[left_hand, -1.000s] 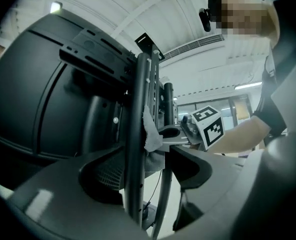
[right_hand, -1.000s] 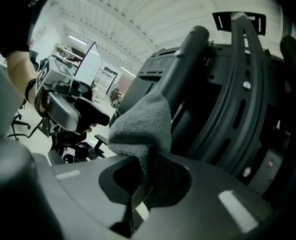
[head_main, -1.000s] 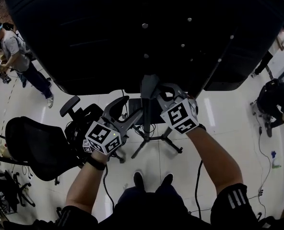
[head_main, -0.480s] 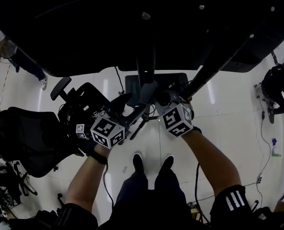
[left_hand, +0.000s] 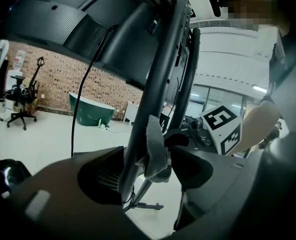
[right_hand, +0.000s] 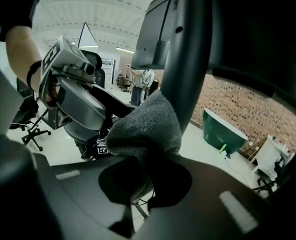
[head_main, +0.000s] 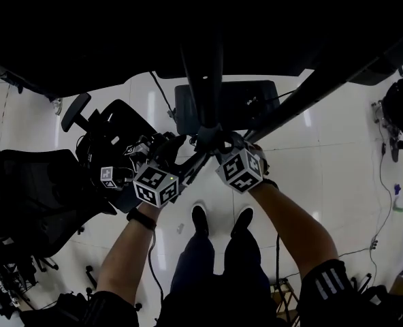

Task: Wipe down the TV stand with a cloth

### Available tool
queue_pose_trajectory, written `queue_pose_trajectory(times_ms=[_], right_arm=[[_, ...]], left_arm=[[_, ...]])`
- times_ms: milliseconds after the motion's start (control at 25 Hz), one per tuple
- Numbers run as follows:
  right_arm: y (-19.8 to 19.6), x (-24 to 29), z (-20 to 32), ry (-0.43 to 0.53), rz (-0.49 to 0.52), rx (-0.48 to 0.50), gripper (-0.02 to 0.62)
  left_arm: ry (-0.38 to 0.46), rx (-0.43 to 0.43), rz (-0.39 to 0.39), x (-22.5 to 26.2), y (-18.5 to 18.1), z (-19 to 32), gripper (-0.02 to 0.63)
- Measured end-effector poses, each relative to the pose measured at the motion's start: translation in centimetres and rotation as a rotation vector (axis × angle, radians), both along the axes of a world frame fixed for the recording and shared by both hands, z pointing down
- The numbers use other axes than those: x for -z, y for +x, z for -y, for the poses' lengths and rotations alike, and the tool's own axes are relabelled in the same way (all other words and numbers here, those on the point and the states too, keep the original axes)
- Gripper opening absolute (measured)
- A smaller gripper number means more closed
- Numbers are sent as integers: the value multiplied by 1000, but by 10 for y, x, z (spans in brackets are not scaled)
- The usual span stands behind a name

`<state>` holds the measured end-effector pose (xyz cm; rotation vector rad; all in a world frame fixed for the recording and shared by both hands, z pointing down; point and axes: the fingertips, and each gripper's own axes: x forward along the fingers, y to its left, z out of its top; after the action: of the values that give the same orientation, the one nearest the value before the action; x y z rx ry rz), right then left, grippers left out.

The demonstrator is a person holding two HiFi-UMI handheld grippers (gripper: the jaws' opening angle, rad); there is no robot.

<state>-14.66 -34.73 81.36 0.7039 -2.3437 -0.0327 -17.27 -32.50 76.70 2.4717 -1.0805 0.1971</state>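
Glossy white floor [head_main: 337,176] runs out to a red brick wall [left_hand: 53,79] with a dark green tub [left_hand: 90,111] at its foot, and the ribbed black back of the television [left_hand: 88,29] hangs overhead. Farthest left, well apart from our fingers, sits a black mesh office chair [head_main: 31,196]. Our left gripper [left_hand: 148,166] has its fingers spread, straddling the dark round metal upright of the TV stand [left_hand: 158,84]. The upright lies against one finger, and a hanging edge of the soft grey terry cloth [left_hand: 156,149] sits between the upright and the other finger, just beside it, so we judge nothing is squeezed there. Across the upright, our right gripper [right_hand: 143,171] has its fingers pressed together on a thick bunch of the cloth, which bulges above the fingertips and touches the upright. We judge the cloth light, limp and slightly grippy. It is best held by a deep fold well inside the pads, since a thin edge could pull free under drag. The upright looks stiff, smooth and slippery. With the television's weight up top, we would press across it gently rather than shove it sideways.
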Motion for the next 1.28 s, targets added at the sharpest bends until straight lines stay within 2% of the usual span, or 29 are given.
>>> queue_pose_trajectory(times_ms=[280, 480, 760, 920, 1040, 1160, 1280], right_arm=[[7, -91, 3, -70, -65, 1, 11], [15, -149, 9, -142, -88, -41, 12], [20, -190, 18, -204, -81, -104, 14], [22, -188, 16, -209, -61, -119, 14], [24, -166, 14, -191, -18, -125, 14], [32, -123, 6, -151, 50, -142, 14], [44, -61, -5, -92, 132, -148, 12]], left_arm=[[-87, -20, 26, -79, 5, -11, 324], [-136, -21, 27, -119, 9, -10, 325], [-174, -28, 40, -150, 17, -8, 327], [-184, -31, 49, -155, 19, -8, 327], [-171, -45, 56, -143, 22, -12, 327], [-144, -55, 50, -114, 29, -22, 327], [-93, -61, 21, -65, 42, -30, 327]])
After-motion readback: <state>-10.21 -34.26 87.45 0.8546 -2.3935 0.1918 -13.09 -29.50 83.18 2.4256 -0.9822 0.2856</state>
